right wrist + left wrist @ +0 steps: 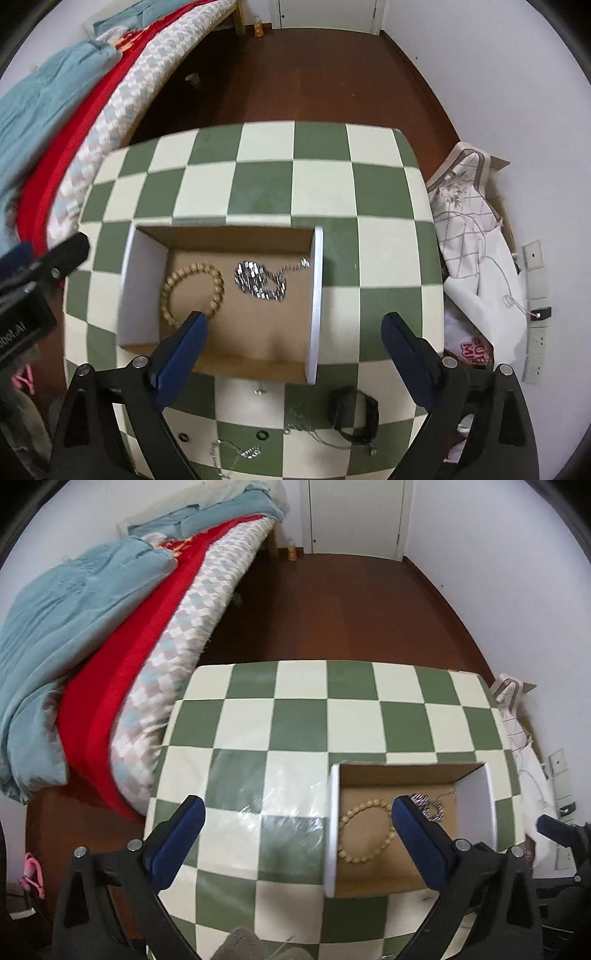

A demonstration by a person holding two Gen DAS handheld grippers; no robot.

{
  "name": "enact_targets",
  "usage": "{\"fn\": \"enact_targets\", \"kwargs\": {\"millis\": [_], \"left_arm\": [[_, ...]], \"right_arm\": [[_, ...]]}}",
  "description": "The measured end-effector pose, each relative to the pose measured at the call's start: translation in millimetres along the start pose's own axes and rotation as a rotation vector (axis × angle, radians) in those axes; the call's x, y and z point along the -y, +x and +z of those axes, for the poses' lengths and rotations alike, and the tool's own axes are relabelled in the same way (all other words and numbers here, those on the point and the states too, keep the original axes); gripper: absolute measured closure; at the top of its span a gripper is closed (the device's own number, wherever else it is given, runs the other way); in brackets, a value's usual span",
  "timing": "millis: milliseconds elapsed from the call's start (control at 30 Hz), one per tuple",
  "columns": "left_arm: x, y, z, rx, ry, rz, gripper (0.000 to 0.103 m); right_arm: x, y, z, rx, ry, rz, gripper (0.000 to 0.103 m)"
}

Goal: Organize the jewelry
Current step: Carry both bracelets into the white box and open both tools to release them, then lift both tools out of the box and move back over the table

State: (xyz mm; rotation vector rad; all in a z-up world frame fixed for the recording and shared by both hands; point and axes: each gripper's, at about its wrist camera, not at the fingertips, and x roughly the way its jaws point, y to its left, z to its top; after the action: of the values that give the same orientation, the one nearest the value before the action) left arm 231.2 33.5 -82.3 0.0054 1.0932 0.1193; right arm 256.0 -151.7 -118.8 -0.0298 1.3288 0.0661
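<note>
An open cardboard box (258, 332) with white end walls sits on the green-and-white checkered table (266, 177). Inside lie a wooden bead bracelet (192, 286) and a silver chain necklace (258, 278). Both show in the left wrist view: bracelet (364, 830), silver chain (430, 805), box (369, 878). In front of the box lie a black band (356, 413), thin silver chains (251, 450), two small black rings (262, 435) and a small earring (260, 389). My right gripper (295, 328) is open and empty above the box's near right part. My left gripper (295, 812) is open and empty, left of the box.
A bed (110, 646) with blue, red and checked bedding stands to the left. Brown wooden floor (351, 609) lies beyond the table. A cloth bag and cables (472, 229) lie at the right by the wall. The left gripper's tip (55, 258) shows at the left edge.
</note>
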Motion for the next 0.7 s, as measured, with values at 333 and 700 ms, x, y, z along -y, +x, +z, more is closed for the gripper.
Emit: {"fn": "enact_targets", "kwargs": {"millis": [333, 700], "left_arm": [[-4.1, -29.9, -34.0, 0.052, -0.001, 0.046, 0.0], [-9.2, -109.1, -68.0, 0.192, 0.005, 0.046, 0.0]], "right_arm": [[-4.1, -23.6, -41.2, 0.081, 0.022, -0.046, 0.0], [-4.0, -102.3, -85.3, 0.252, 0.054, -0.048, 0.0]]}}
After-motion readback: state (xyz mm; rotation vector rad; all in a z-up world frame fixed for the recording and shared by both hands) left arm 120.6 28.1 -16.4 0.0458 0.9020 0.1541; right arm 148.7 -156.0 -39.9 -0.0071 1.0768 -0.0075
